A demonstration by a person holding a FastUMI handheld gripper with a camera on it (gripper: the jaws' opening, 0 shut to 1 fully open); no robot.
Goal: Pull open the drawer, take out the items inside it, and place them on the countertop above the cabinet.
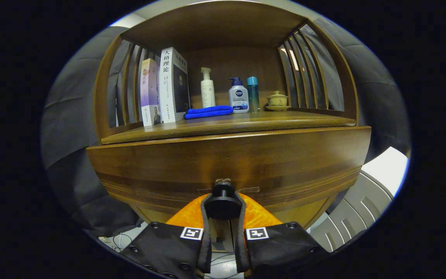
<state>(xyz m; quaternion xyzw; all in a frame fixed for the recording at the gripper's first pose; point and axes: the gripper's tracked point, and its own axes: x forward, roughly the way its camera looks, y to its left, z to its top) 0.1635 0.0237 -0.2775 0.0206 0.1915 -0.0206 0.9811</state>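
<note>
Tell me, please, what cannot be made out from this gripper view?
- Drawer contents: hidden behind the shut drawer front.
- Grip on the black knob: the gripper fingers flank it, but contact is unclear.
- Shelf corner behind the books: blocked by them.
- Cabinet base: hidden by the gripper body.

Cabinet: a dark wooden cabinet (pixel 168 155) with a closed drawer front (pixel 285 162) below its countertop (pixel 246 122); a black round knob (pixel 223 203) sits at the drawer's middle.
Gripper: its two fingers close around the knob, one pressing on each side.
Countertop surround: slatted wooden sides and a wooden back panel, roofed by a board.
Left on countertop: two books (pixel 165 91) standing upright, touching each other.
Middle: a folded blue cloth (pixel 208 112) lying flat, just beside the books.
Behind the cloth: a white pump bottle (pixel 207 91), a white bottle with a blue pump (pixel 238 97), and a slim teal bottle (pixel 252 93), standing in a row.
Right: a small lidded cup (pixel 277 100) on a saucer, near the slats.
</note>
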